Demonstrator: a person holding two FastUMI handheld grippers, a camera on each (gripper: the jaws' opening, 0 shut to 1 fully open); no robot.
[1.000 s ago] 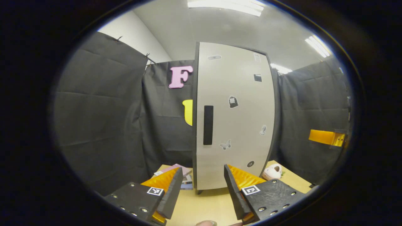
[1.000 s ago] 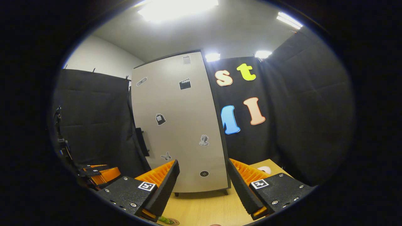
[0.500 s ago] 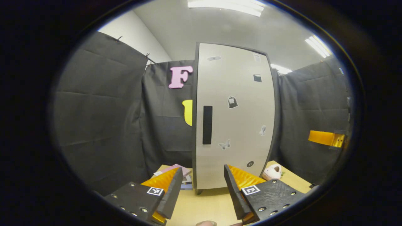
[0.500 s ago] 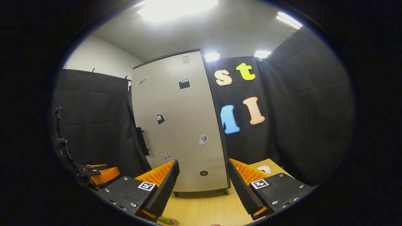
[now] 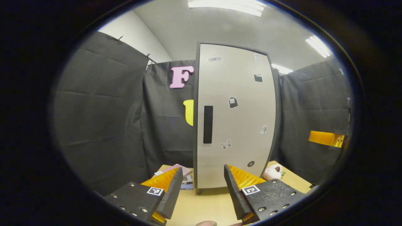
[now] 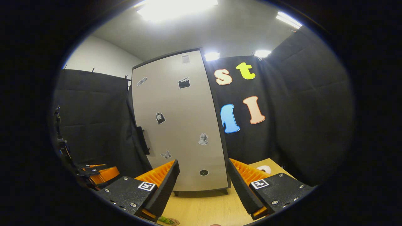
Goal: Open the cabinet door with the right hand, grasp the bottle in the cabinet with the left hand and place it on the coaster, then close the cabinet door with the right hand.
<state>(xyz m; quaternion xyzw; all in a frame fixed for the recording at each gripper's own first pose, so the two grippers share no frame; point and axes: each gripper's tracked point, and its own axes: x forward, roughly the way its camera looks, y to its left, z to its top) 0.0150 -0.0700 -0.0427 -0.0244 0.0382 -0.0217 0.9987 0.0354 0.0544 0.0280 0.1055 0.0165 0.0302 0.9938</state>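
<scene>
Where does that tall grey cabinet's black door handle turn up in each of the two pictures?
Left gripper view: the black vertical door handle sits near the picture's middle, by the door's left edge.
Right gripper view: the handle shows edge-on, left of centre, jutting from the door's left edge.
Shared landmark: the butterfly sticker low on the grey cabinet door.

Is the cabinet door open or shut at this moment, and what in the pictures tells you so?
Shut. The cabinet door sits flush in its dark frame with no interior showing, and its handle is untouched; both open grippers hang back from it.
</scene>
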